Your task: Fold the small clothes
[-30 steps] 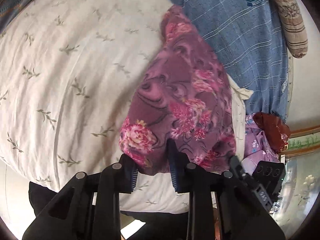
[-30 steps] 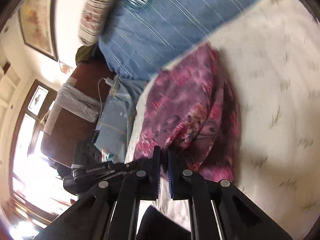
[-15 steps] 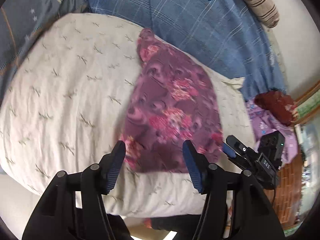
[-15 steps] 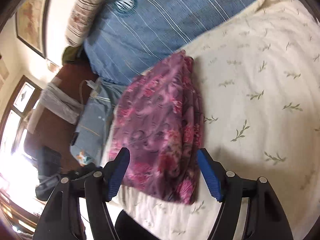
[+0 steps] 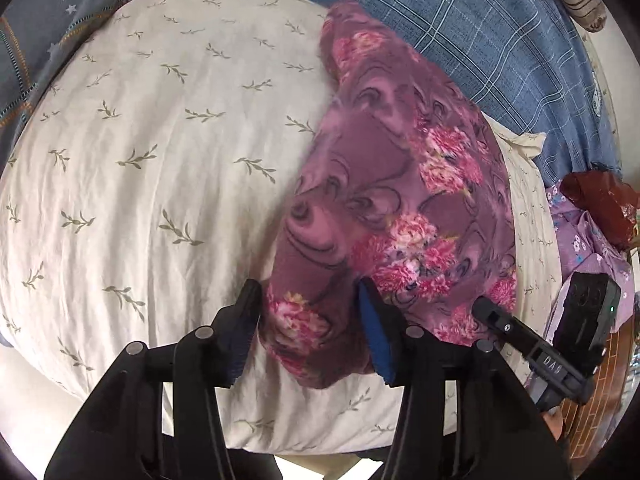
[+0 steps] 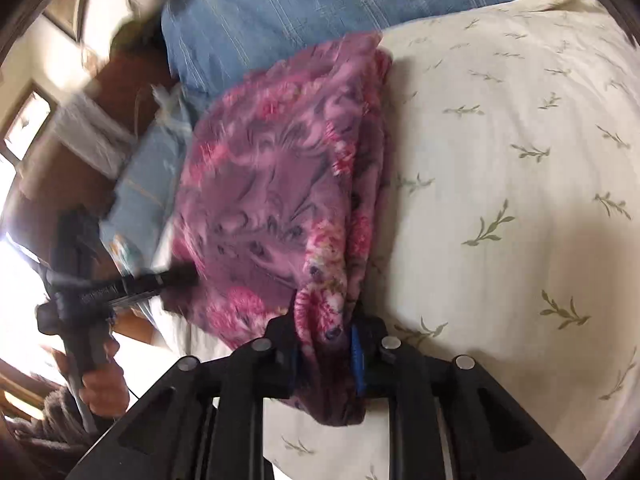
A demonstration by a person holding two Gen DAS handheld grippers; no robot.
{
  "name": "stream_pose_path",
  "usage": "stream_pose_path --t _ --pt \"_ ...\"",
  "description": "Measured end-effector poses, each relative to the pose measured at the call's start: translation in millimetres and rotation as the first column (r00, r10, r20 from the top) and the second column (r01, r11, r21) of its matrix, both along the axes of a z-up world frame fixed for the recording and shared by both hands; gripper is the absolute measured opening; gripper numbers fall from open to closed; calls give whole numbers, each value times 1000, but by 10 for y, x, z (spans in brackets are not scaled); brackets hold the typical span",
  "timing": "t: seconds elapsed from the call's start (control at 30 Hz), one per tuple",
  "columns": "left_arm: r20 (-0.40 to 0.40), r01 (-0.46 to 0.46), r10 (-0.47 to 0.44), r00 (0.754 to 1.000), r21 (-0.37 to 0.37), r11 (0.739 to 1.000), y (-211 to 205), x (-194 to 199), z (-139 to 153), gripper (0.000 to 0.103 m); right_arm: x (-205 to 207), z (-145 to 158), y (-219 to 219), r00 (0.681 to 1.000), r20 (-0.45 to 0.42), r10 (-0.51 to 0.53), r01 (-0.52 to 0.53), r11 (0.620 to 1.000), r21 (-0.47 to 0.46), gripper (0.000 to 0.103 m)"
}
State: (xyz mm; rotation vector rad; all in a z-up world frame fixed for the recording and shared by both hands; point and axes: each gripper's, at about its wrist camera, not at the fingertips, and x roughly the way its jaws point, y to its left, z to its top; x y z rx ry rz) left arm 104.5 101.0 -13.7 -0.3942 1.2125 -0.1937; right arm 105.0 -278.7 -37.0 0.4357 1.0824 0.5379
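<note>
Closing on the near corners of a floral garment [image 5: 384, 208] already folded narrow on the cream pillow [image 5: 152, 160], right hand-held gripper [image 6: 326, 354] pinches cloth, left hand-held gripper [image 5: 310, 328] straddles unclamped; folds remain.

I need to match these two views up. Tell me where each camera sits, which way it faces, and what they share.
Left wrist: on the left gripper, looking down its closing fingers at the purple floral garment lying between them.
Right wrist: on the right gripper, looking down its fingers closing on the garment's bunched edge; a hand holding the left gripper shows at left.
Shared: the garment, the cream leaf-print pillow, the blue checked bedding.
</note>
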Motion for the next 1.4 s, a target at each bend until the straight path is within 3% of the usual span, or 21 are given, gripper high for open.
stream_pose_path --t 0.07,0.17,0.23,0.3,0.43,0.57,0.67,0.7,0.73,0.8,0.87,0.93,0.97,1.03,1.13,1.2,1.23,1.27,1.3,1.33,1.4 --pt "34 42 -42 999 1 999 -7 -54 147 47 3 83 -53 1000 -10 -24 24 999 23 29" --pt "127 52 -45 991 -52 997 144 -78 459 47 43 362 -228 995 62 -76 72 995 63 30" --pt "166 30 -22 986 -44 999 201 132 673 48 212 525 -334 988 85 -129 118 985 123 41" --pt "173 33 -26 985 -40 999 202 450 774 52 479 631 -331 983 90 -159 144 978 149 42" --pt "94 5 -6 996 3 1000 166 1242 715 54 1092 629 -237 981 65 -184 172 973 155 42" --pt "-61 21 -27 998 -101 995 124 1824 418 54 1544 461 -196 981 8 -195 191 970 151 42" --pt "-119 34 -47 992 -108 994 -32 2091 279 52 1759 297 -90 983 -17 -181 182 975 129 41" --pt "-88 50 -58 994 -93 994 -97 2133 316 29 1816 266 -44 988 -19 -154 155 980 125 18" --pt "-39 74 -77 996 -77 994 -153 2128 401 19 1822 302 -19 990 4 -142 140 983 115 4" --pt "121 119 -113 986 -48 992 -230 2042 584 17 1639 583 -42 976 174 -129 101 982 162 3" --pt "205 143 -162 965 104 984 -345 2005 539 17 1495 706 -99 948 271 -167 135 982 131 3" --pt "124 156 -192 974 258 954 -483 2077 227 17 1584 472 -153 965 190 -184 173 982 73 3" --pt "96 158 -191 977 276 948 -505 2096 130 18 1658 300 -138 974 132 -187 189 982 -4 4" --pt "117 134 -171 978 267 954 -475 2051 170 17 1704 82 -65 986 63 -154 158 985 -63 5" --pt "149 113 -142 979 186 976 -326 1892 467 17 1537 281 -46 974 129 -184 192 980 -53 10" --pt "194 126 -142 971 91 988 -266 1707 688 18 1349 488 -43 968 180 -177 176 984 21 11" --pt "229 141 -143 963 27 990 -209 1565 796 20 1232 592 -30 963 215 -164 156 986 52 11" --pt "262 148 -141 955 -9 989 -175 1412 866 32 1128 654 -12 961 237 -145 132 989 68 13" --pt "275 142 -133 952 -14 990 -184 1313 882 56 1007 681 16 962 252 -108 89 992 85 18" --pt "272 136 -126 954 -17 991 -205 1228 820 65 930 661 48 962 256 -93 74 994 84 23" --pt "208 144 -142 968 6 990 -314 1225 533 68 874 431 166 978 200 -59 53 998 32 27"
